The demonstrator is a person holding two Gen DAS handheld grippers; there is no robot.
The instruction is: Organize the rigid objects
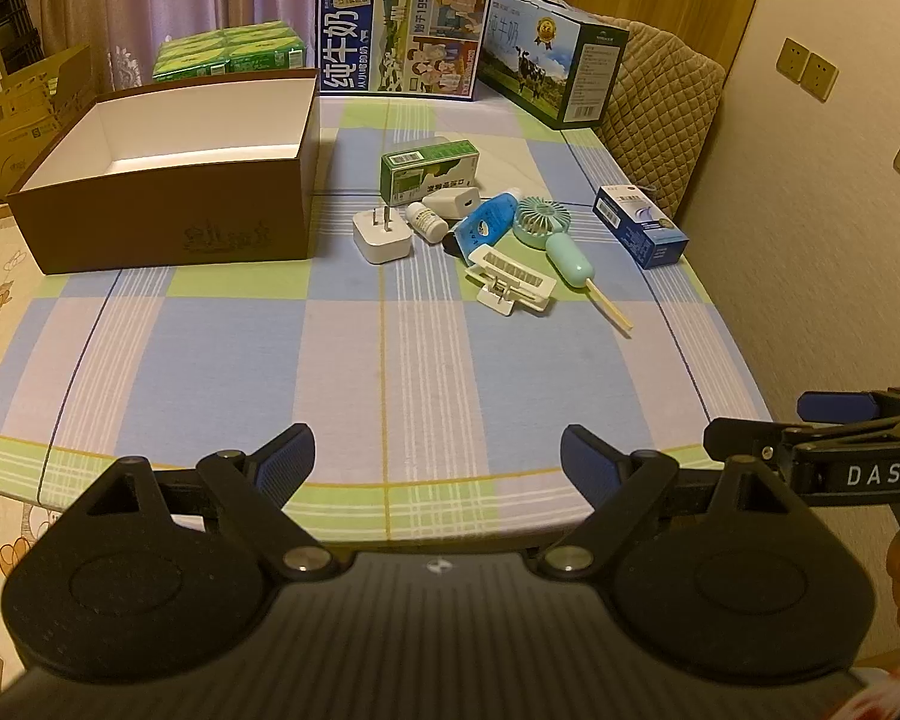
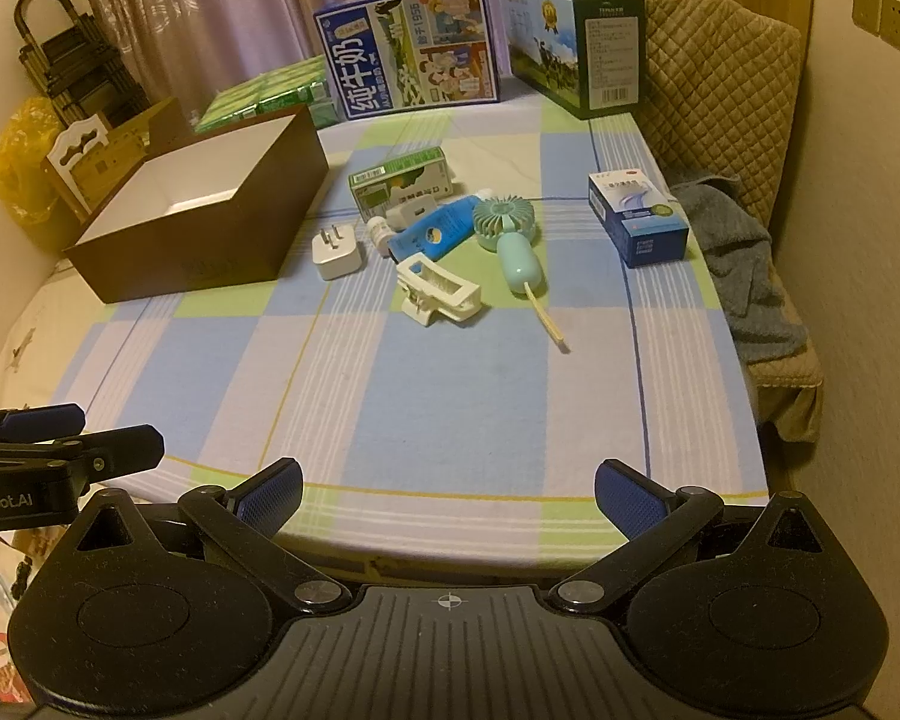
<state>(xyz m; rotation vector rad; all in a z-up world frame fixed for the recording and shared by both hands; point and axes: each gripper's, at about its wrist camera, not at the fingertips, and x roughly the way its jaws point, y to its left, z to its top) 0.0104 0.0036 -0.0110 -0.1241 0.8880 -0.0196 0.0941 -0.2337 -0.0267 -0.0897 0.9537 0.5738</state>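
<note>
- Rigid objects lie clustered near the middle of the table, right of the brown box [image 1: 168, 180]: a white square plug adapter [image 1: 381, 235] with 2 metal prongs up, a small white pill bottle [image 1: 426, 221] on its side, a second white charger block [image 1: 450, 202], a glossy blue tube [image 1: 487, 222], a mint handheld fan [image 1: 551, 234] with a round ribbed head and capsule-shaped handle, a thin pale stick [image 1: 611, 304] poking out from beneath the handle, and a white plastic clip [image 1: 510, 285] with a slotted face.
- A green-and-white carton [image 1: 429, 168] lies behind the cluster, touching the charger block; a blue-and-white carton [image 1: 639, 225] sits well apart near the table's right edge.
- The brown box is open-topped, rigid cardboard, matte brown outside, plain white inside, with a faint print on its front wall.
- The tablecloth [image 1: 390, 372] is woven fabric in a plaid of blue, lilac and green blocks with thin white and yellow lines.
- At the far end stand 2 printed milk cases [image 1: 402, 36] and a shrink-wrapped pack of green cartons [image 1: 228, 51].
- A quilted tan chair cover [image 2: 720, 66] with a grey towel [image 2: 744, 264] sits to the right; curtains [image 2: 210, 12] hang behind, and wall sockets [image 2: 882, 15] dot the cream wall.
- The left gripper [image 1: 438, 459] hovers over the near table edge, textured blue pads spread wide, holding nothing.
- The right gripper [image 2: 448, 492] hovers likewise, fingers wide apart and empty.
</note>
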